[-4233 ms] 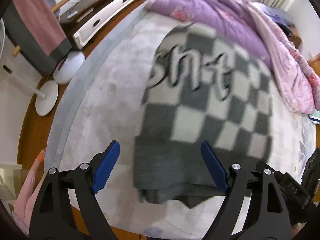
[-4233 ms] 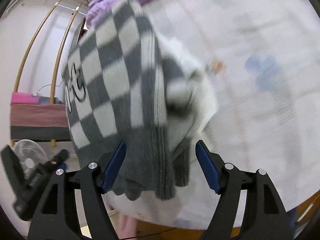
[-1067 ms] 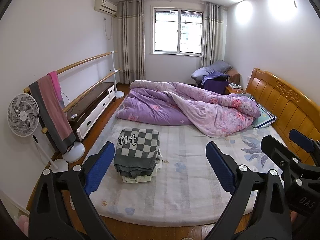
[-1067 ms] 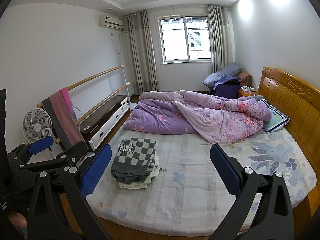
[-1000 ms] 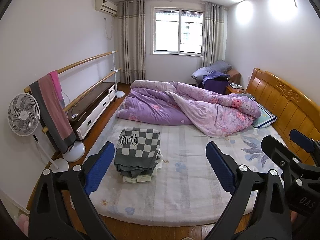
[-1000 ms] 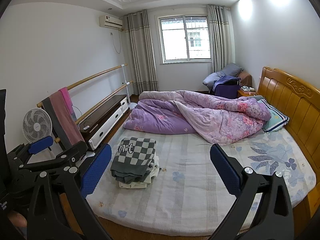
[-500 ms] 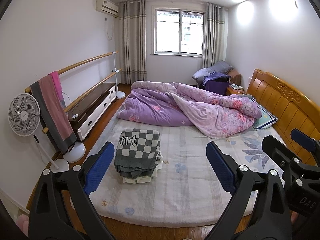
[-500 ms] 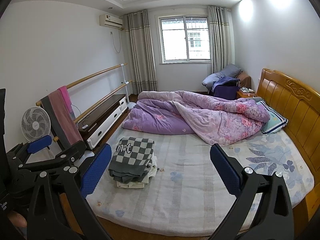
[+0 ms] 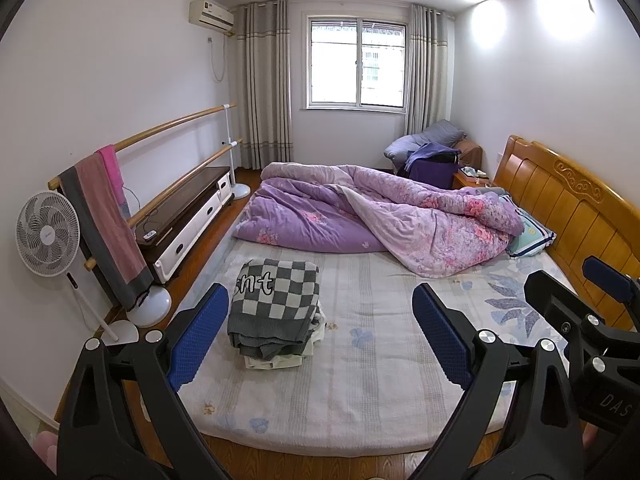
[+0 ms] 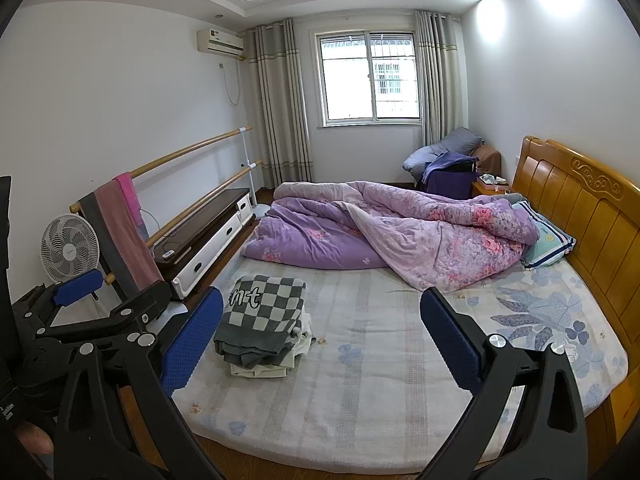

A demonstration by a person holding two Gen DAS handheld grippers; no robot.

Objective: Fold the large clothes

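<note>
The folded checkered sweater lies on top of a small stack of folded clothes on the bed, near the foot-side corner by the TV cabinet and well short of the purple quilt heaped toward the headboard. The left gripper is spread wide with nothing between its blue pads; the sweater sits well beyond them, just beside the left-hand pad in the left wrist view. The right gripper is likewise wide apart and empty, the sweater again far off by its left-hand pad. About four seconds ago both grippers were close over the sweater; now they are held back from the bed. Over the last second the scene has barely shifted.
</note>
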